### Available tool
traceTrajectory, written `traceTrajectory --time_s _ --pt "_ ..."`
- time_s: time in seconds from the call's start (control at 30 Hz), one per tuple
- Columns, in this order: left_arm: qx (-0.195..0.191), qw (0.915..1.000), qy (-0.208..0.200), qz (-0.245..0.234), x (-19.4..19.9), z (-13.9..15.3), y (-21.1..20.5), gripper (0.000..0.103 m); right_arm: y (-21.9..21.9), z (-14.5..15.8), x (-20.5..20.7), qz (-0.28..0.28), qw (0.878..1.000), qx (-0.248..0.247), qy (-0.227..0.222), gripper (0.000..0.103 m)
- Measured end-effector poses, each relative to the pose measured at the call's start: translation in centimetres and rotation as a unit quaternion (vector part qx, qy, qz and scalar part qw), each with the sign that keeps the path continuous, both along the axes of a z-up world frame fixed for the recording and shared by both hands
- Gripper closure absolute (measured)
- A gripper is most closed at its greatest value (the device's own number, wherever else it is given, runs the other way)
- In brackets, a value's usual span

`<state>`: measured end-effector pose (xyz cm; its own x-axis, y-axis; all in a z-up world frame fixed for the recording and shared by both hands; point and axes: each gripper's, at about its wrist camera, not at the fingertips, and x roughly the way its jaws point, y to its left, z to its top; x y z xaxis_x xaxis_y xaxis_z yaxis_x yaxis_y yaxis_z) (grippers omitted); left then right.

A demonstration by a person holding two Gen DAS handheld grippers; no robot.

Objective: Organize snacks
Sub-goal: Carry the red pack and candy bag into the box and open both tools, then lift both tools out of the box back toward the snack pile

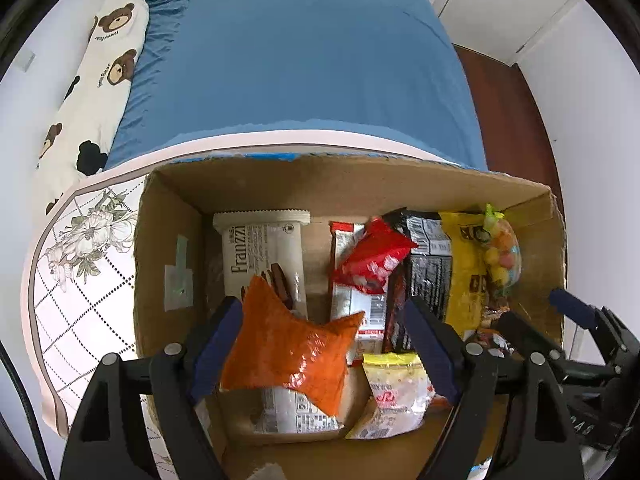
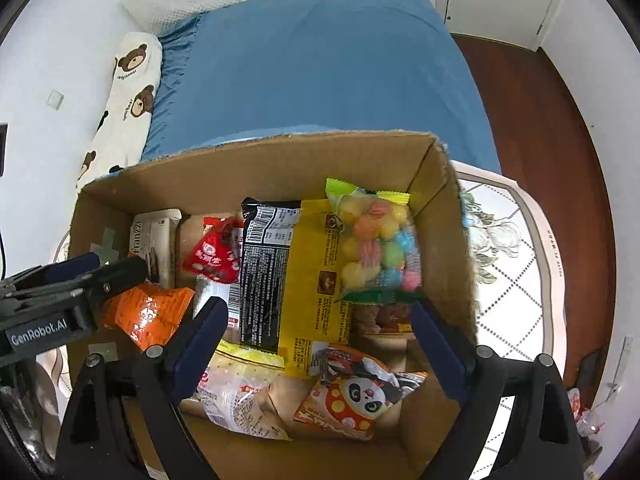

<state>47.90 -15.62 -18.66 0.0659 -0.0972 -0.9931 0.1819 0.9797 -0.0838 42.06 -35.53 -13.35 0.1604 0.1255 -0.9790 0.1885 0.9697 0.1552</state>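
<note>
A cardboard box [image 1: 168, 240] [image 2: 280, 160] holds several snack packs. My left gripper [image 1: 324, 320] is open over the box, an orange packet [image 1: 288, 352] lying between its fingers; whether it touches them is unclear. The orange packet [image 2: 148, 312] also shows in the right wrist view, beside the left gripper [image 2: 92, 268]. My right gripper [image 2: 320, 320] is open and empty above a yellow pack [image 2: 312, 280] and a bag of coloured candy balls [image 2: 376, 240]. A white Franzzi pack [image 1: 260, 252], a red packet [image 1: 372, 260] and a black pack [image 1: 428, 264] lie inside.
The box sits on a small table with a flower-patterned cloth [image 1: 80, 264] [image 2: 516, 240], against a bed with a blue sheet [image 1: 304, 60]. A bear-print bolster [image 1: 92, 92] lies along the wall. Brown wooden floor [image 2: 560, 140] is at the right. A panda-print packet [image 2: 352, 396] lies near the box front.
</note>
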Motion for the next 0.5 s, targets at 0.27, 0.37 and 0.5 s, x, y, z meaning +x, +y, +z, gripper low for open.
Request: traceTrajectory --time_s 0.27,0.37,0.5 --pt "-0.008 0.9972 -0.074 -0.005 -4.7 3.7 0.0 0.021 -0.7 3.3 -3.6 0.007 0.999 -0.02 -0.033 0.008" --pt "-0.007 0.9949 -0.1 -0.01 -6.8 4.8 0.1 0.021 -0.3 4.3 -5.4 0.013 0.998 -0.03 -0.047 0.008" --pt "-0.004 0.9899 -0.142 -0.008 -9.5 6.5 0.3 0.021 0.4 5.6 -7.6 0.019 0.997 -0.04 -0.066 0.008"
